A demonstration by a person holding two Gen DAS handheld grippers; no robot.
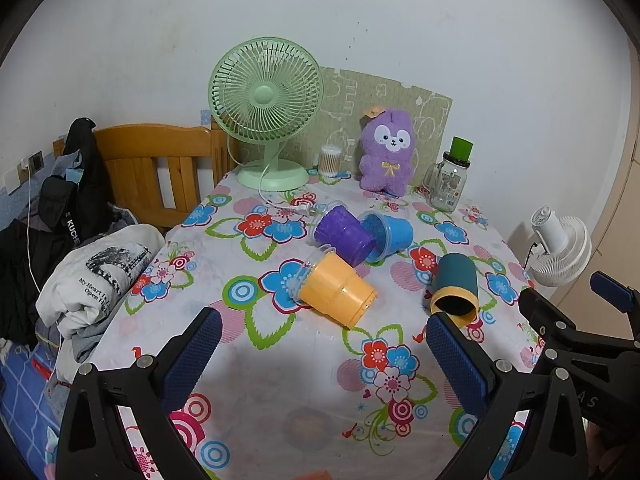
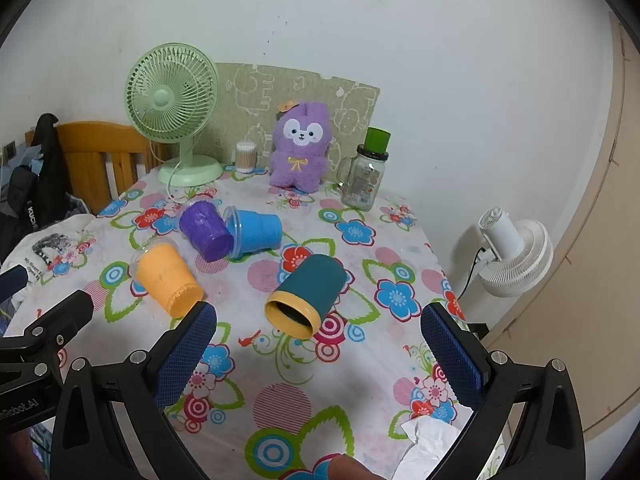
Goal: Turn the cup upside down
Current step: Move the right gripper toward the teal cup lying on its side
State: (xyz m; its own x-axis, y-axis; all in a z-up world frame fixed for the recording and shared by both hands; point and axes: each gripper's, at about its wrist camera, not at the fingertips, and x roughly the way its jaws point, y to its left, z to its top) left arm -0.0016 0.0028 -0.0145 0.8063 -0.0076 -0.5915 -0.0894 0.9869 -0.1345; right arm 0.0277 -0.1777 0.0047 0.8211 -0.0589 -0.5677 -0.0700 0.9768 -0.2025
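Several cups lie on their sides on the floral tablecloth. An orange cup [image 1: 338, 288] [image 2: 168, 277], a purple cup [image 1: 345, 236] [image 2: 206, 230] and a blue cup [image 1: 386, 234] [image 2: 256, 230] lie close together. A teal cup with a yellow rim [image 1: 456, 290] [image 2: 306, 296] lies with its mouth toward me. My left gripper [image 1: 322, 340] is open and empty, just short of the orange cup. My right gripper [image 2: 318, 334] is open and empty, its fingers either side of the teal cup's mouth, a little short of it.
At the back stand a green fan [image 1: 266, 116], a cotton swab jar [image 1: 330, 160], a purple plush toy [image 1: 386, 152] and a glass jar with a green lid [image 1: 450, 178]. A white fan [image 2: 514, 250] sits off the table's right edge. Clothes [image 1: 96, 276] pile at the left. Crumpled tissue [image 2: 428, 446] lies near front.
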